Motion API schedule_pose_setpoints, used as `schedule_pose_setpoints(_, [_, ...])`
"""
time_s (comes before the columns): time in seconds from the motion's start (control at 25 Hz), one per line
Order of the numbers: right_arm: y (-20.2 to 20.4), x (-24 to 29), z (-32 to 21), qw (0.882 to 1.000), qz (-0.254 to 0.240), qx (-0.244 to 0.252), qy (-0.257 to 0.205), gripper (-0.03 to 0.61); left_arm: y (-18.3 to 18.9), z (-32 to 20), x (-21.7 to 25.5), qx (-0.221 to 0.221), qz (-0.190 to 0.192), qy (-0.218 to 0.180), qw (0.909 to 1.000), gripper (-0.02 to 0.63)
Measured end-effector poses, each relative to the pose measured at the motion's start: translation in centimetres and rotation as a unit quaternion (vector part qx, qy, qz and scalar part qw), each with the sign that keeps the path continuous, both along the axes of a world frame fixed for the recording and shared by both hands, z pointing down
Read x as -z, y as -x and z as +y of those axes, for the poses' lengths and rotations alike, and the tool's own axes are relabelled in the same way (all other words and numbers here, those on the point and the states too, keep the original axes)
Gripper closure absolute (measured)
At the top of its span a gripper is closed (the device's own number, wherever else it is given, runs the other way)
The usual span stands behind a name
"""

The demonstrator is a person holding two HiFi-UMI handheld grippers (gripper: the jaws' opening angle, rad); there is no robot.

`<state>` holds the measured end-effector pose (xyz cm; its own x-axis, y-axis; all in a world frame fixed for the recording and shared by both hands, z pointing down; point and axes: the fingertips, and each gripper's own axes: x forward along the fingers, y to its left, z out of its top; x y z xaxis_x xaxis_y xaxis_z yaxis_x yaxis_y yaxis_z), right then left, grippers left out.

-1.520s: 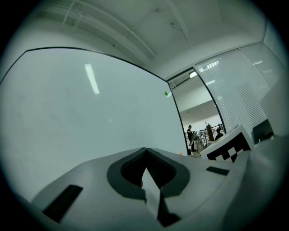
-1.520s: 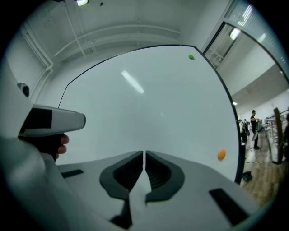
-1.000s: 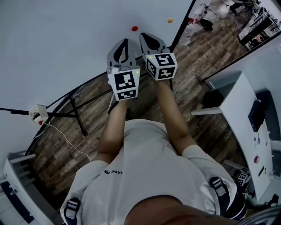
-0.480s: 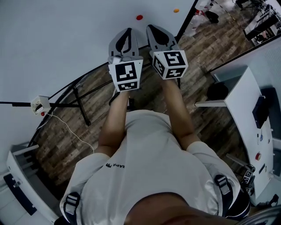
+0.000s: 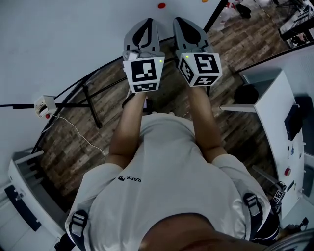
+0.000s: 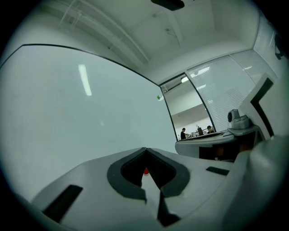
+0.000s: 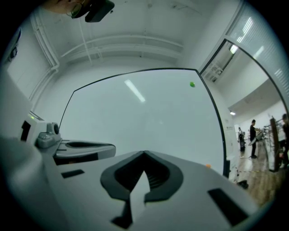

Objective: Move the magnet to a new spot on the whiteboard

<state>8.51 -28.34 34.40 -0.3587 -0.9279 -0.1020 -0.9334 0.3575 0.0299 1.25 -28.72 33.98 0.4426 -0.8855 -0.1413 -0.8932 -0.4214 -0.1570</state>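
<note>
— Left gripper [image 5: 147, 24] and right gripper [image 5: 182, 24]: is either one carrying anything?

— No. Take the biggest thing first: the large white, black-edged whiteboard [image 5: 64, 39] fills the upper left of the head view. Both grippers are raised side by side before its lower right part, near it but not touching. In each gripper's own view the two jaws meet at the tips with nothing clamped between them.

— And the red speck in the left gripper's hollow?

— I read that as the small round red magnet [image 5: 161, 5], seen through the gap behind the pads. From above it sits on the board just beyond the left gripper's tips, apart from them.

— Any other magnets?

— A small round orange magnet [image 5: 204, 1] sits further right by the board's edge, and a small round green magnet [image 7: 192, 84] is high up near that same edge.

— So how far along is it?

— Hardly begun, I judge. No magnet is gripped. Jaws must part, take one, pull it off and set it elsewhere on the board. The red one is nearest, but I cannot tell which one is meant.
</note>
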Motion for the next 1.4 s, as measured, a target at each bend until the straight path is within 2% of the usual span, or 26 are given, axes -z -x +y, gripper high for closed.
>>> schedule_pose_setpoints(0.8, [-0.6, -0.1, 2.3, 1.0, 0.004, -0.015, -0.006, 0.565, -0.4, 2.0, 0.0, -0.004, 0.006, 0.003, 1.0, 0.611])
schedule_pose_setpoints(1.4, [-1.1, -1.5, 3.6, 1.0, 0.007, -0.022, 0.011, 0.565, -0.5, 3.4, -0.6, -0.006, 0.011, 0.01, 0.9999, 0.611])
